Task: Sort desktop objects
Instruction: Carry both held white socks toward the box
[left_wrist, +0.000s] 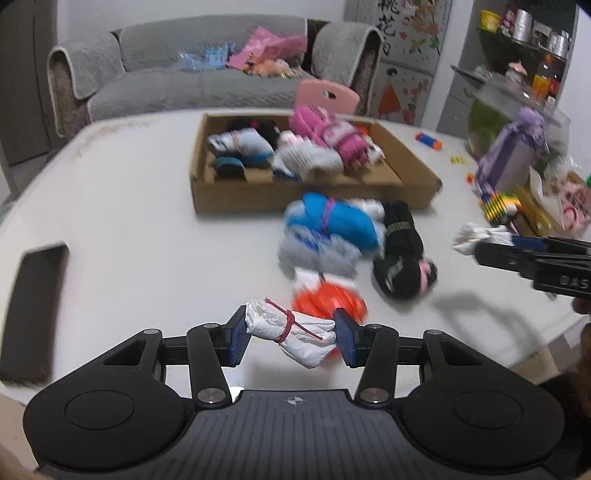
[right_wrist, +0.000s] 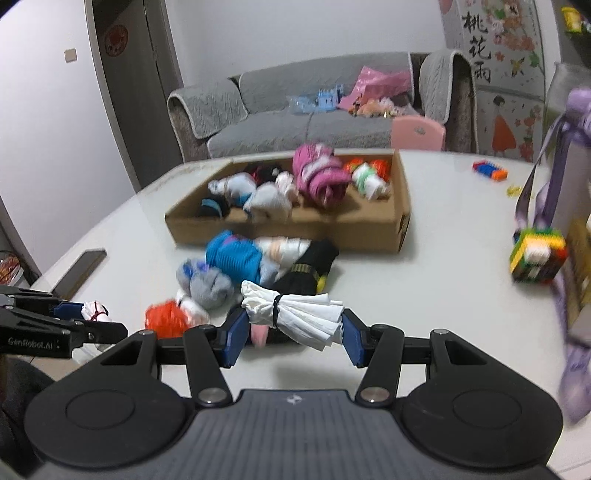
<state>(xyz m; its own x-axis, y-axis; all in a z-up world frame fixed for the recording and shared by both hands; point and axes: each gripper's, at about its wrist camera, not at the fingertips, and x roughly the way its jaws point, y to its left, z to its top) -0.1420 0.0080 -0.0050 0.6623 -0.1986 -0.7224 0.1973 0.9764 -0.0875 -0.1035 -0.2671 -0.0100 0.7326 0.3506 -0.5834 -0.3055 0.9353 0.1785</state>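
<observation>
My left gripper (left_wrist: 291, 338) is shut on a white sock bundle tied with a red band (left_wrist: 291, 332), held above the white table (left_wrist: 140, 229). My right gripper (right_wrist: 293, 332) is shut on a white sock bundle tied with a black band (right_wrist: 295, 314). Each gripper shows at the edge of the other's view, the right gripper (left_wrist: 480, 243) and the left gripper (right_wrist: 92, 317), each with its white bundle. Loose bundles lie between them: blue (left_wrist: 332, 221), grey (left_wrist: 317, 254), orange (left_wrist: 328, 302) and black (left_wrist: 400, 254). Behind stands a cardboard box (left_wrist: 295, 201) with several bundles inside.
A dark phone (left_wrist: 35, 310) lies at the table's left edge. A stack of coloured bricks (right_wrist: 537, 254), a purple-ribboned box (left_wrist: 511, 155) and small toys crowd the right side. A pink chair back (left_wrist: 327, 96) and grey sofa (left_wrist: 207, 81) stand behind the table.
</observation>
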